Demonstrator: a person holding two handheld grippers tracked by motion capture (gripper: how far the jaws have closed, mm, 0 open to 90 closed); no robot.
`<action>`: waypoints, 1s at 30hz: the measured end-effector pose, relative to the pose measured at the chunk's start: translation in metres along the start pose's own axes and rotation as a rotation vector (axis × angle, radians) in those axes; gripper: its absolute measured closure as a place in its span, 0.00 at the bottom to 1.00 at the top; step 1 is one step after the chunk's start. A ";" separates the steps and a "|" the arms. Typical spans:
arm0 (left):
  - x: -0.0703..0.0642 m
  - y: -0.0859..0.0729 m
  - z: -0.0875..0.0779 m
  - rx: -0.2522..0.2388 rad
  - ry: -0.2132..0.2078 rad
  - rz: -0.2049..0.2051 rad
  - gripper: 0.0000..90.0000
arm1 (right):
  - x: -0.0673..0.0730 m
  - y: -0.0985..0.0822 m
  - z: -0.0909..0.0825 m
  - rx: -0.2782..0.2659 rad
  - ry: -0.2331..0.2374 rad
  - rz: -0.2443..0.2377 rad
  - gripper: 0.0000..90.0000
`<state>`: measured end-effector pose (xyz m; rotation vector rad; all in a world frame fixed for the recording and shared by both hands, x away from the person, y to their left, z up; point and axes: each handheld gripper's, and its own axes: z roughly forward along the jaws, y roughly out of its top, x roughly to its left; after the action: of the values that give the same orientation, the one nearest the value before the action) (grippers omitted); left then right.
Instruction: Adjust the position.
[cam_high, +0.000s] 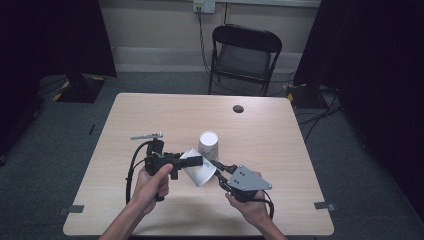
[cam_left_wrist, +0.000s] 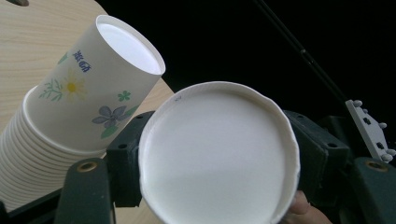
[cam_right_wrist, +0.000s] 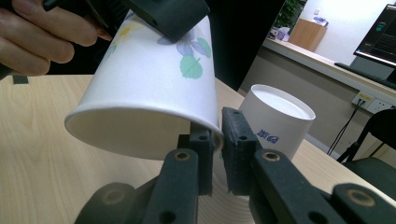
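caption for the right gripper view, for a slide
Right gripper pinches the rim of a floral paper cup beside the inverted cup stack.

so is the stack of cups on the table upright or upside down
Upside down: the stack of cups rests rims-down on the table, the top cup's closed base facing up.

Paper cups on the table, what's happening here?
A person holds one paper cup between both grippers above the table. The left gripper clamps its body near the base; the right gripper pinches its rim. An upside-down stack of cups stands just behind.
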<state>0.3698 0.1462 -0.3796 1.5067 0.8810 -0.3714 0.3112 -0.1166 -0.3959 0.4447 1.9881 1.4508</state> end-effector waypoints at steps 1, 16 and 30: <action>0.000 0.000 0.000 -0.002 0.001 0.000 0.34 | 0.000 0.000 0.000 0.000 0.001 0.000 0.93; -0.002 0.001 -0.004 -0.025 -0.004 0.017 0.32 | -0.001 0.003 -0.001 -0.014 0.027 0.013 0.96; -0.006 0.003 -0.004 -0.035 0.005 0.098 0.22 | -0.002 0.005 -0.006 -0.022 0.051 0.024 0.97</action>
<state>0.3669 0.1487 -0.3725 1.5127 0.8104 -0.2794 0.3085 -0.1205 -0.3892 0.4272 2.0110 1.5117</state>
